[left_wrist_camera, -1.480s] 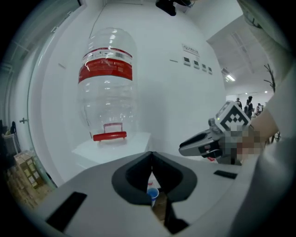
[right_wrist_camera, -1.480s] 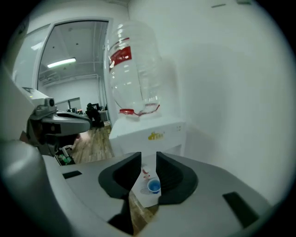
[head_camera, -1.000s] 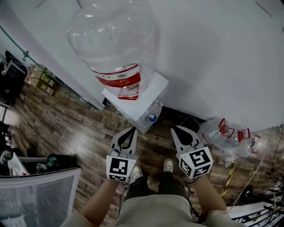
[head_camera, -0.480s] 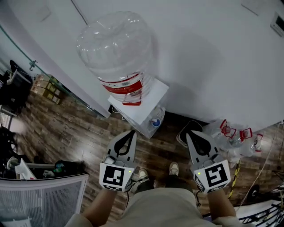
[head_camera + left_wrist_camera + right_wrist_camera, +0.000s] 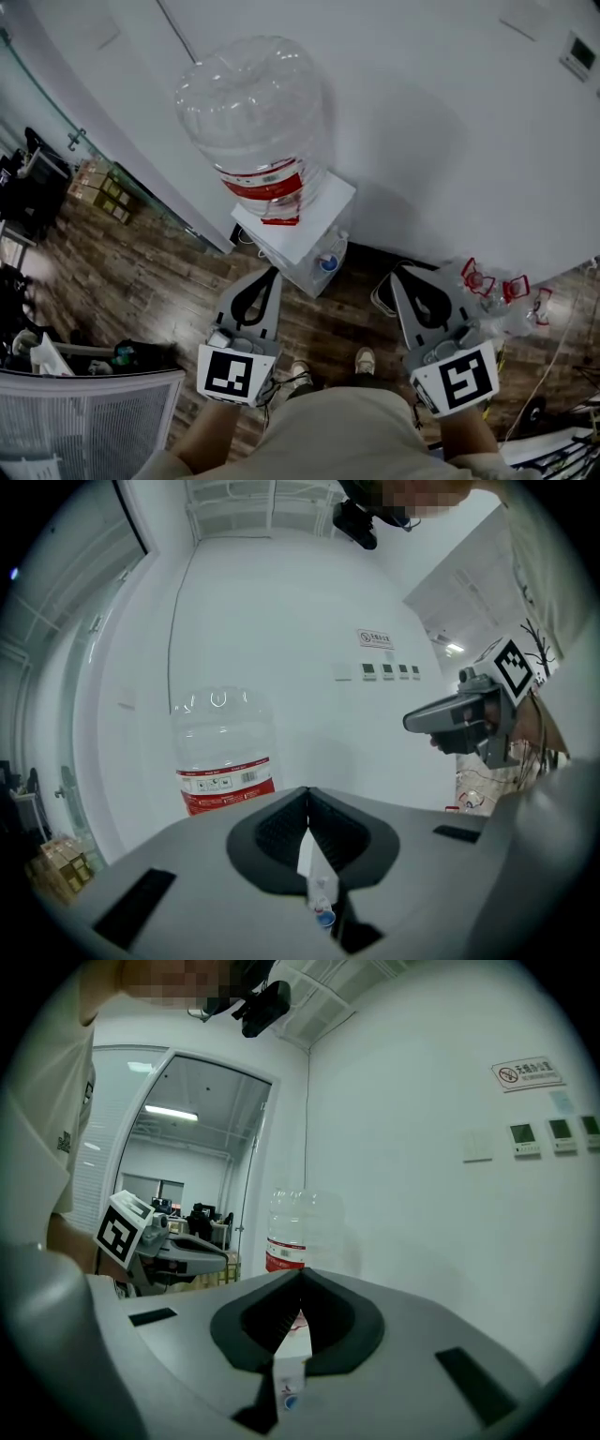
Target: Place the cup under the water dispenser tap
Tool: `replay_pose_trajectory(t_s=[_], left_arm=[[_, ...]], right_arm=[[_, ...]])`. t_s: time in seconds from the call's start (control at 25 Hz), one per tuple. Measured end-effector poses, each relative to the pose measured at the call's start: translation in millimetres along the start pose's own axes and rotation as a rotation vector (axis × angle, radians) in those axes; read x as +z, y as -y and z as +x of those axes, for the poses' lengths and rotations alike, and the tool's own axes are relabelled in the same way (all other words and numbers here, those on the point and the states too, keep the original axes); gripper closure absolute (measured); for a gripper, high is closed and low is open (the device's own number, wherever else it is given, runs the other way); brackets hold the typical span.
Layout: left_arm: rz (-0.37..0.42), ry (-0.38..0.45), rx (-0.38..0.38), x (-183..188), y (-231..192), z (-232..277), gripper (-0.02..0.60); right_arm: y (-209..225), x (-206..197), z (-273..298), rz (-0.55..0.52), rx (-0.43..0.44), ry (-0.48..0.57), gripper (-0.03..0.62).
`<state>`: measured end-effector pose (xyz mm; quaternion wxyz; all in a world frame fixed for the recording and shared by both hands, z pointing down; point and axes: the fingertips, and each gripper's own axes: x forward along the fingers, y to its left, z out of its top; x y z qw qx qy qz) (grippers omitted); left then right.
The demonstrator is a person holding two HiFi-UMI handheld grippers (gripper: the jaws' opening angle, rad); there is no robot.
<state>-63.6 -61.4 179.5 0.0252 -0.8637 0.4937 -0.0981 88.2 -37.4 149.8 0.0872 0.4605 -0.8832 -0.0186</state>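
The water dispenser (image 5: 298, 225) is white and stands against the wall, with a big clear bottle (image 5: 258, 122) with a red label on top. Its blue tap (image 5: 326, 264) faces me. My left gripper (image 5: 272, 274) is shut and empty, its tips in front of the dispenser's left side. My right gripper (image 5: 398, 273) is also shut and empty, to the right of the dispenser. In the left gripper view the bottle (image 5: 220, 752) rises above the closed jaws and the tap (image 5: 323, 917) shows below them. The right gripper view shows the bottle (image 5: 298, 1232) ahead. No cup shows in any view.
Several empty clear bottles with red caps (image 5: 492, 286) lie on the wooden floor at the right. A dark bin (image 5: 386, 292) stands right of the dispenser. A grey mesh chair back (image 5: 84, 422) is at the lower left, cardboard boxes (image 5: 98, 186) at the far left. My shoes (image 5: 362, 359) are below.
Both grippers have risen towards the head camera and look larger. The right gripper has rolled, so its marker cube faces differently. The dispenser sits slightly further right in the view.
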Motion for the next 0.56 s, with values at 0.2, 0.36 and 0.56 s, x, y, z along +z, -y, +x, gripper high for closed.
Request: replay_pose_trajectory(t_s=[0.2, 0.36, 0.56], left_arm=[[0.014, 0.016, 0.027, 5.6, -3.6, -4.7, 0.575], [0.037, 0.017, 0.011, 9.4, -1.1, -3.0, 0.575], [0.023, 0.022, -0.002, 13.3, -0.7, -2.9, 0.575]], right_arm=[[7.4, 2.9, 2.9, 0.007, -0.006, 0.012, 0.588], [13.8, 8.0, 3.2, 0.009, -0.022, 0.027, 0.588], [16.1, 9.6, 2.1, 0.012, -0.024, 0.027, 0.588]])
